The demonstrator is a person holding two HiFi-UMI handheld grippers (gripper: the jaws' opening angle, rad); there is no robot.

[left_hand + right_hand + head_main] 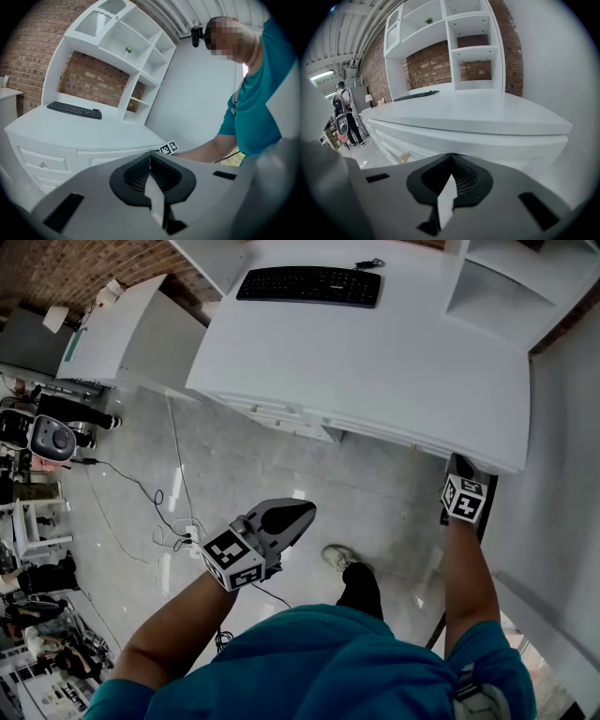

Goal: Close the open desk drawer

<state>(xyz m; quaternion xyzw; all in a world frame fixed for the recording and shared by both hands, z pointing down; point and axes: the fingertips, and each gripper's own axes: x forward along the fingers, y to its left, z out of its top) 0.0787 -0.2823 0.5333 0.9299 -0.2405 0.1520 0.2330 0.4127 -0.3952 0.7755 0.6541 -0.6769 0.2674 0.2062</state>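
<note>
left hand-held gripper (298,516): jaws together, empty | right hand-held gripper (458,465): same, at bench (375,362) right corner | risk: off-centre push could skew open drawer (286,420), jamming it

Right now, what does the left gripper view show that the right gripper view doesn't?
Only the left gripper view: the wearer's teal shirt, a forearm and the other gripper's marker cube.
Only the right gripper view: a distant person standing on the floor, and a drawer that looks slightly open.
Both: the white desk, the black keyboard, the brick wall, and shut, empty jaws on the left gripper and right gripper.
</note>
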